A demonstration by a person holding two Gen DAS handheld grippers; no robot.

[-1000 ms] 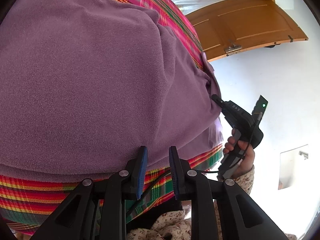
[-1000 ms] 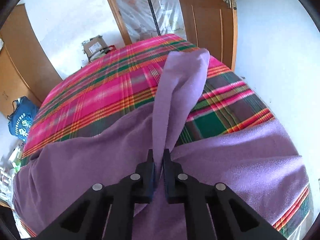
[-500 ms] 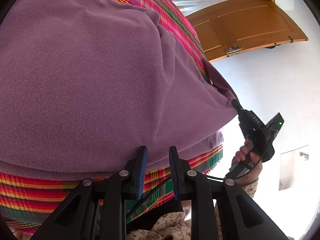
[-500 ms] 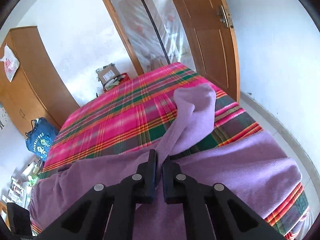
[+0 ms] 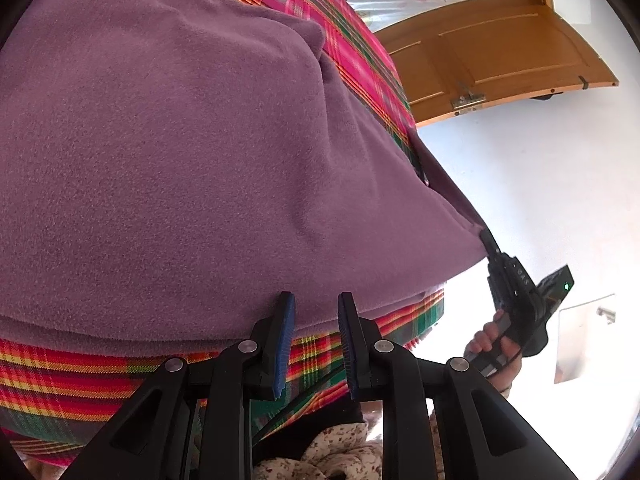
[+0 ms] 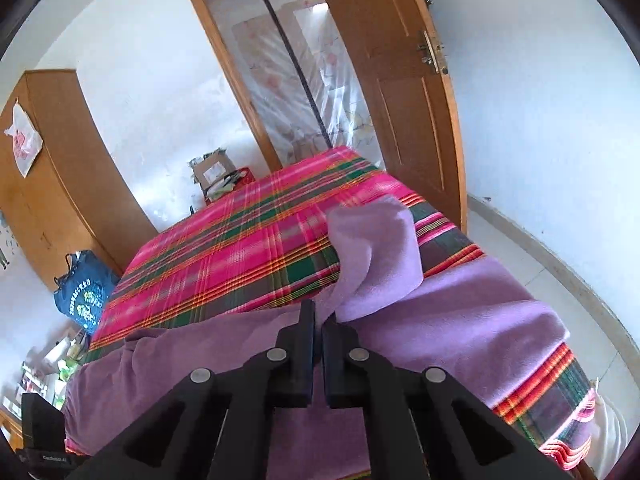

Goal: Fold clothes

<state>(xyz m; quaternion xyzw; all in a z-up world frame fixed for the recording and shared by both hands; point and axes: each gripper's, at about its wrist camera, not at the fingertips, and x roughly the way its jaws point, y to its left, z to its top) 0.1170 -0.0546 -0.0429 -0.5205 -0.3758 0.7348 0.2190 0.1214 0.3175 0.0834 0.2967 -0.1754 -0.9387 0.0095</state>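
Observation:
A purple fleece garment (image 5: 180, 168) lies spread over a bed with a pink plaid cover (image 6: 240, 248). My right gripper (image 6: 318, 314) is shut on a fold of the garment (image 6: 376, 264), holding it raised above the bed so the cloth runs taut from the far sleeve end. The left wrist view shows that same right gripper (image 5: 486, 240) pinching the garment's stretched corner, a hand around its handle. My left gripper (image 5: 314, 312) stands open at the garment's near hem, with nothing pinched between its blue pads (image 5: 285, 340).
An open wooden door (image 6: 400, 92) and a white wall stand right of the bed. A wardrobe (image 6: 44, 184) and a blue bag (image 6: 82, 292) are at the left. Boxes (image 6: 216, 172) sit beyond the bed's far end. My flowered sleeve (image 5: 340, 456) is below.
The right gripper has risen and pulled back to the right with the cloth, drawing the garment's corner out taut past the bed edge. The left gripper has stayed still.

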